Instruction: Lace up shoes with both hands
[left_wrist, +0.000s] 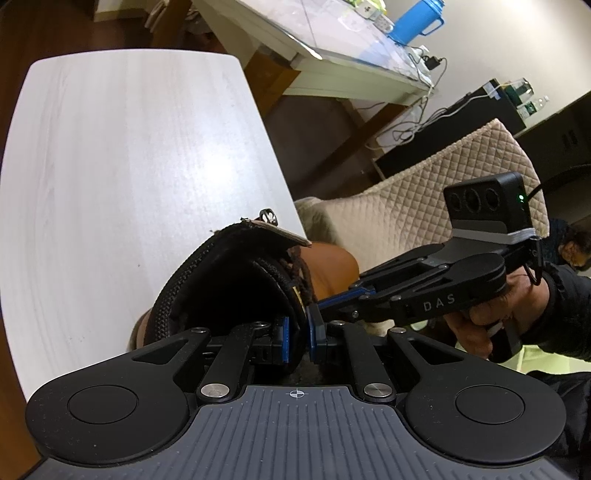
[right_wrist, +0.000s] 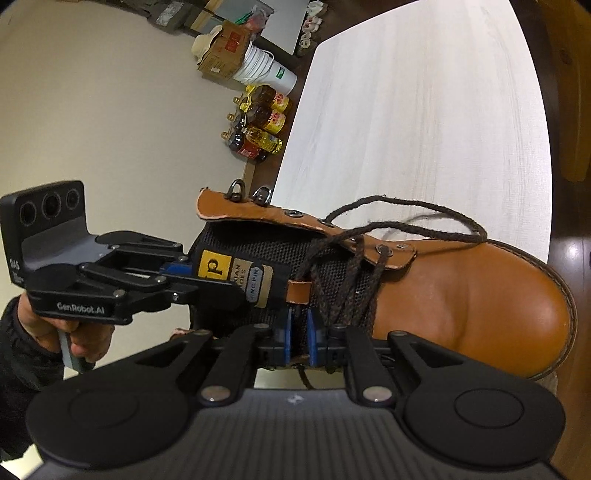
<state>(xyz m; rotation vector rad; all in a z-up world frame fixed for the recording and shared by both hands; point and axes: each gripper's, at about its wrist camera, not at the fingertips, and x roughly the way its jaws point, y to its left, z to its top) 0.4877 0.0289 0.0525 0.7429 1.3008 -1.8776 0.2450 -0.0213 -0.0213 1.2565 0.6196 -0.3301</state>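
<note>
Boot (right_wrist: 461, 295): tan smooth-leather ankle boot, lying on the pale wood-grain table (right_wrist: 424, 110), rounded toe toward the table's dark edge; stitched welt along the sole.
Tongue (right_wrist: 236, 273): black mesh fabric, padded, bearing a sewn label with a yellow square; raised off the boot opening.
Eyelet flap (right_wrist: 280, 216): tan leather strip with raw pale edge, 2 metal D-ring hooks at its top end, round metal eyelets below them.
Lace (right_wrist: 406, 221): dark brown braided cord, threaded through the lowest eyelets, crossing over the tongue, with 1 loose loop arching over the table beside the toe.
Collar (left_wrist: 221, 273): black woven padding around the boot opening, seen from the left wrist view.
Left gripper (left_wrist: 299, 332): blue pads nearly together, clamped on the upper edge of the tongue at the boot opening.
Right gripper (right_wrist: 298, 332): blue pads narrowly spaced beside the lace crossings; whether they grip the lace, cannot tell.
Hand (left_wrist: 487, 314): wraps the right gripper's handle, beside the boot.
Chair (left_wrist: 424, 177): cream quilted fabric, beyond the boot.
</note>
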